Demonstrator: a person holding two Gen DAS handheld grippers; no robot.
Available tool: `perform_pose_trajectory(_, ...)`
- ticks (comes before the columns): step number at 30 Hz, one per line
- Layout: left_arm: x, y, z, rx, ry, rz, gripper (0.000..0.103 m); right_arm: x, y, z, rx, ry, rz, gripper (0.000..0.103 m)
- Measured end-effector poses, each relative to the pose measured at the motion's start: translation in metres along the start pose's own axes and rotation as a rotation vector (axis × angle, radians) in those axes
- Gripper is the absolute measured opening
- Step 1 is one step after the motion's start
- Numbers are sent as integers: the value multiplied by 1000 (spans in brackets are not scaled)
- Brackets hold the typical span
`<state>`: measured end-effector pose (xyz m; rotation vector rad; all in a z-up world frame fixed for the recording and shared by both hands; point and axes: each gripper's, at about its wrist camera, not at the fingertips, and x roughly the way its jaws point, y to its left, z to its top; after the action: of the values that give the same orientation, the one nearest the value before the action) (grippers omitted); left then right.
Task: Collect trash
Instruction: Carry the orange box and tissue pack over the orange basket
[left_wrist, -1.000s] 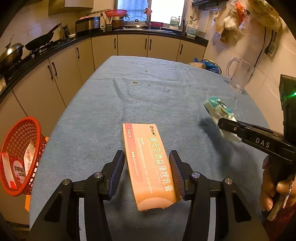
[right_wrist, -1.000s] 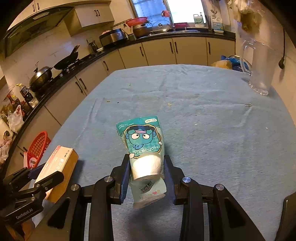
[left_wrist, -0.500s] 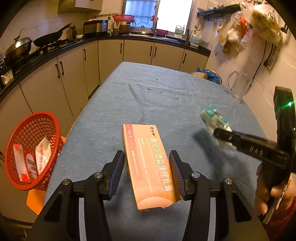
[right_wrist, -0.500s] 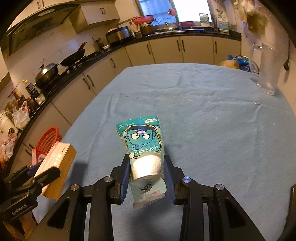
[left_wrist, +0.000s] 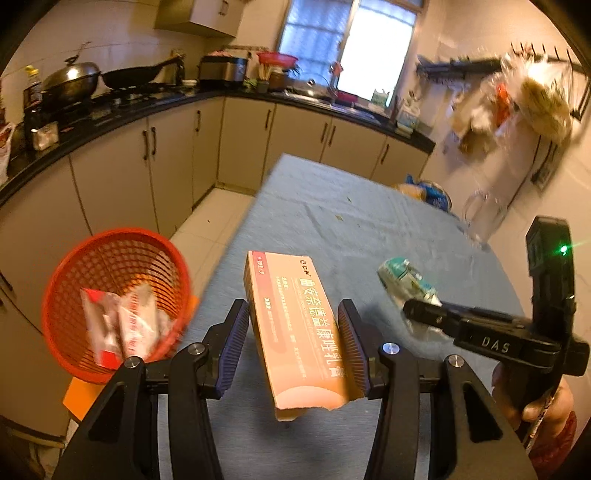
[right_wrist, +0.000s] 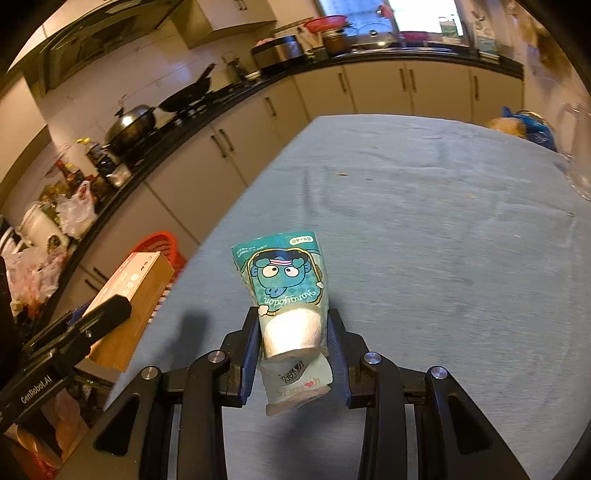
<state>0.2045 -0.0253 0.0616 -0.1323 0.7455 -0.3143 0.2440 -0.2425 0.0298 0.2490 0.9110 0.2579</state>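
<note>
My left gripper (left_wrist: 295, 343) is shut on a long pink and orange carton (left_wrist: 295, 321), held lengthwise above the left edge of the blue table (left_wrist: 332, 214). The carton (right_wrist: 136, 291) also shows in the right wrist view, at the left. A red mesh basket (left_wrist: 114, 295) stands left of the table on the floor side, with white and red wrappers (left_wrist: 122, 325) inside. My right gripper (right_wrist: 293, 332) is shut on a teal tissue-roll packet (right_wrist: 284, 284) with a cartoon face. That packet (left_wrist: 404, 284) appears right of the carton in the left wrist view.
Beige cabinets (left_wrist: 147, 155) under a dark counter with pans run along the left and far side. A clear jug (left_wrist: 484, 214) and a blue bag (left_wrist: 432, 192) sit at the table's far right. A hand (left_wrist: 543, 410) holds the right gripper's handle. The basket's red rim (right_wrist: 159, 243) shows beyond the carton.
Both grippers have carried their loads to the left, toward the table's edge. The red basket has come closer and larger in the left wrist view. Neither grip has changed.
</note>
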Motion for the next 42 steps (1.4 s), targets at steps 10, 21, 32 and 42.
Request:
perform_pose_trajectory(10,-48,92,18,-105,-94,88,37,34,77,21,-66,46,111,38)
perform_pose_trajectory(21,-52,130,3,-74,25,-17,49,64,119,33,-86,74,138,38)
perform_pose_trajectory(32,-11,82,-45,129,221,-107,60,51,92,24,-43,69,130,38)
perform_pose_trajectory(42,14,69,-45,167,218,-2,62,53,81,20,-31,74,146,38)
